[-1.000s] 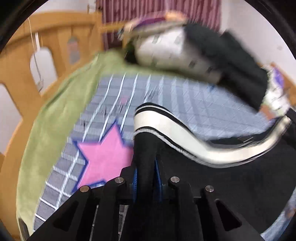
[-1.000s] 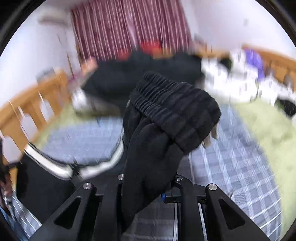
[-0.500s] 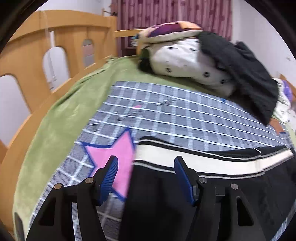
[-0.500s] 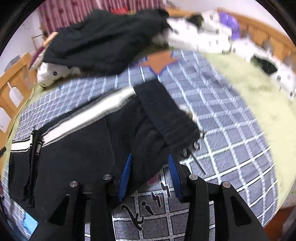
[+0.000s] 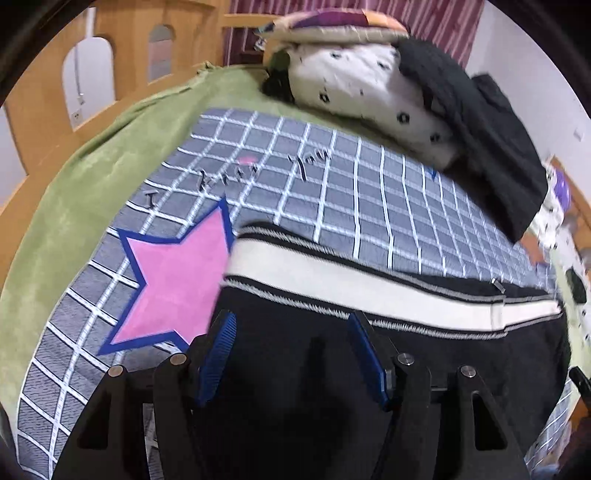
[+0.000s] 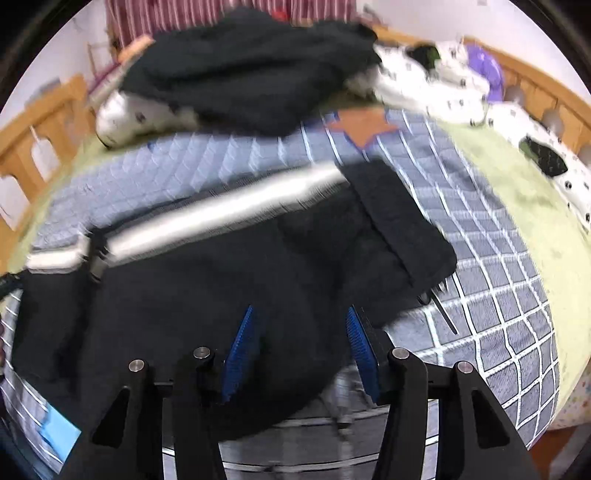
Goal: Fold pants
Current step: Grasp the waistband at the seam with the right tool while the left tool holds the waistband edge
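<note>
now the black pants (image 5: pixel 369 369) lie flat on a grey checked blanket (image 5: pixel 332 184) and fill the lower right of the left wrist view, with a white side stripe (image 5: pixel 369 284) that runs across the middle of the frame. the left gripper (image 5: pixel 291 354) stands at the bottom centre, its blue pads (image 5: pixel 218 350) wide apart over the black cloth, and it clamps nothing. in the right wrist view the same pants (image 6: pixel 184 295) cover the middle and lower left, and the waistband (image 6: pixel 402 229) lies at the centre right. the right gripper (image 6: pixel 299 343) is also spread apart at the bottom centre, above the cloth, with nothing between its pads.

no box or basket shows in either view. the blanket has a pink star (image 5: pixel 177 280) with a blue edge at the middle left of the left view, just beside the stripe end. under the blanket is a green bedcover (image 5: pixel 85 177). at the top of the left view a white spotted pillow (image 5: pixel 369 92) carries a black garment (image 5: pixel 480 129) on it. a wooden bed rail (image 5: pixel 110 55) stands at the upper left, and dark red curtains (image 6: pixel 166 14) hang at the top of the right view.
</note>
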